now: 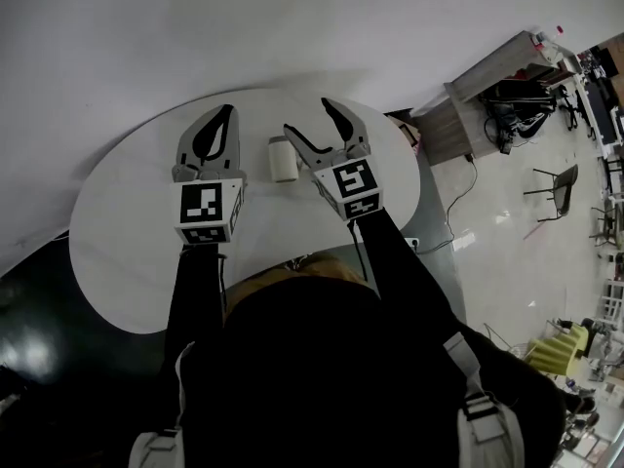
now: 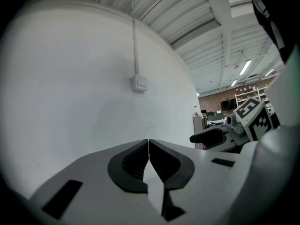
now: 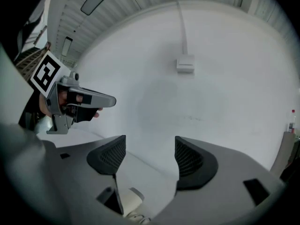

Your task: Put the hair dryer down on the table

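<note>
A cream hair dryer [image 1: 283,158] lies on the round white table [image 1: 127,213], between my two grippers and free of both. In the head view my left gripper [image 1: 227,115] hovers just left of it with its jaws pressed together. My right gripper [image 1: 307,117] stands open just right of it, nothing between its fingers. The left gripper view shows its own jaws [image 2: 148,142] shut and empty, facing the wall. In the right gripper view the jaws [image 3: 150,144] are spread, and part of the hair dryer [image 3: 127,199] shows low beneath them.
A white wall rises right behind the table, with a switch box [image 2: 138,83] and conduit on it. To the right stand a wooden desk [image 1: 487,76], a chair [image 1: 558,183] and cables on the floor. The person's dark sleeves fill the near side.
</note>
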Demonstrator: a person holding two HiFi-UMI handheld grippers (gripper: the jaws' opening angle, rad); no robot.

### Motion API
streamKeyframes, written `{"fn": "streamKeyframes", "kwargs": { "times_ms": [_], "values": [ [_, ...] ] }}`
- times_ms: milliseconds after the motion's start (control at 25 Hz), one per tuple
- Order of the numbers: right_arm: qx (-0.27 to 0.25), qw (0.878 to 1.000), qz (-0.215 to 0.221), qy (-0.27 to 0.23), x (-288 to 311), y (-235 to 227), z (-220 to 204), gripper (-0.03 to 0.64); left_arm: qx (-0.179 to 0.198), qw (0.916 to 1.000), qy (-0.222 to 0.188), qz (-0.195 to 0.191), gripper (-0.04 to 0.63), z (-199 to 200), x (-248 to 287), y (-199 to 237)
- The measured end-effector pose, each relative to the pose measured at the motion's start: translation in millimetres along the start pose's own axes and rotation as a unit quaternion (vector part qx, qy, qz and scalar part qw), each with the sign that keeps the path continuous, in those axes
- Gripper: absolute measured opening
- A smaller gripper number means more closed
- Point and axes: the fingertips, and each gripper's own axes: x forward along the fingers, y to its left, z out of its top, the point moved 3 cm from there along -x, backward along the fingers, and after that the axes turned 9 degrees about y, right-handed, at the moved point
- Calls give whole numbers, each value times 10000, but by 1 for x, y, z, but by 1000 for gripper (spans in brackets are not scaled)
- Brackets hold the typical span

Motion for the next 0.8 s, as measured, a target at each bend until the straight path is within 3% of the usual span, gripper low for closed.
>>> {"fn": "streamKeyframes", "kwargs": {
  "times_ms": [160,400,520,800],
  "values": [
    [58,9979,-491,-410,-22,-8,12,334,145,9997,-108,-146,17,3,-6,-4],
    [238,9951,-831,-479,-36,-9,9,327,145,9996,-134,-188,17,-3,-16,-1],
    [144,9931,-991,-614,-41,-5,11,230,176,9996,-112,-187,17,-5,-21,1],
    [99,9905,-1171,-709,-40,-4,21,136,203,9995,-174,-166,17,0,-27,6]
  ]
}}
